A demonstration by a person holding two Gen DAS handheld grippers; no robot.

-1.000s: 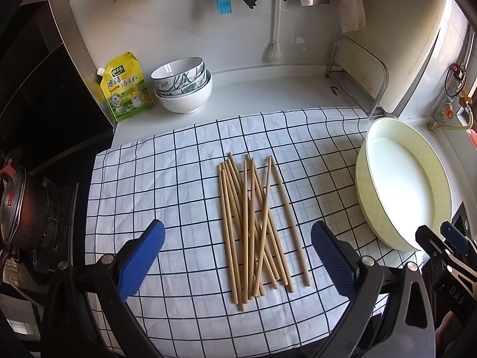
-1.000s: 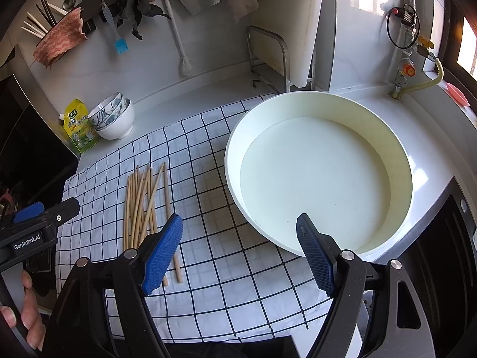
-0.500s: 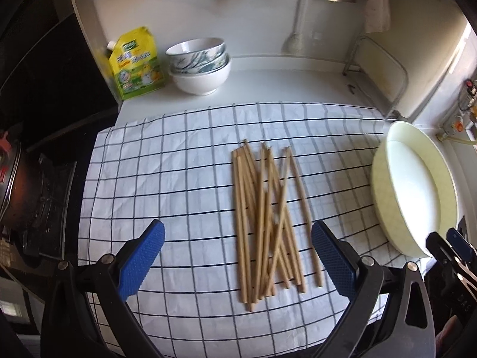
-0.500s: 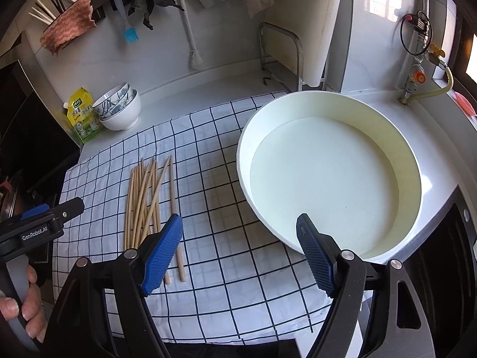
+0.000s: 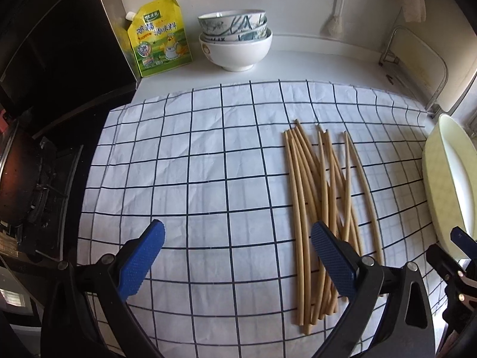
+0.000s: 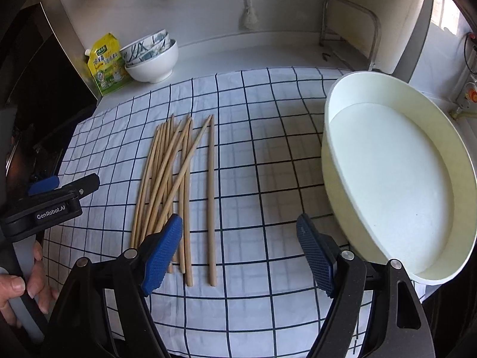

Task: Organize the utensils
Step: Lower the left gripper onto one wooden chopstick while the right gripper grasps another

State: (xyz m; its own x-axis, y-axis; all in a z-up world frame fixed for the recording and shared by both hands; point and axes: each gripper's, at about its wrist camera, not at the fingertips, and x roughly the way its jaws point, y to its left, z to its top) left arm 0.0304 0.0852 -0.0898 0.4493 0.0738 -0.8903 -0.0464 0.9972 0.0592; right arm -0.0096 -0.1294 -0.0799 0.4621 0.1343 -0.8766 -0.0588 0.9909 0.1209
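Several wooden chopsticks [image 5: 322,197] lie in a loose bundle on a white checked cloth [image 5: 193,161]; they also show in the right wrist view [image 6: 176,179]. My left gripper [image 5: 238,256] is open and empty, low over the cloth, with its right finger over the near ends of the chopsticks. My right gripper [image 6: 238,250] is open and empty, just right of the bundle, its left finger over the near ends. A round cream basin [image 6: 396,173] stands to the right; its rim shows in the left wrist view [image 5: 441,185].
Stacked bowls [image 5: 235,41] and a yellow pouch [image 5: 158,35] stand at the back of the counter. A dark stove with a pot [image 5: 18,179] lies at the left. A metal rack [image 6: 348,29] stands at the back right.
Both grippers have moved lower and closer to the cloth. The left gripper has shifted left, so the chopsticks now sit toward its right finger. The right gripper has swung left toward the chopsticks.
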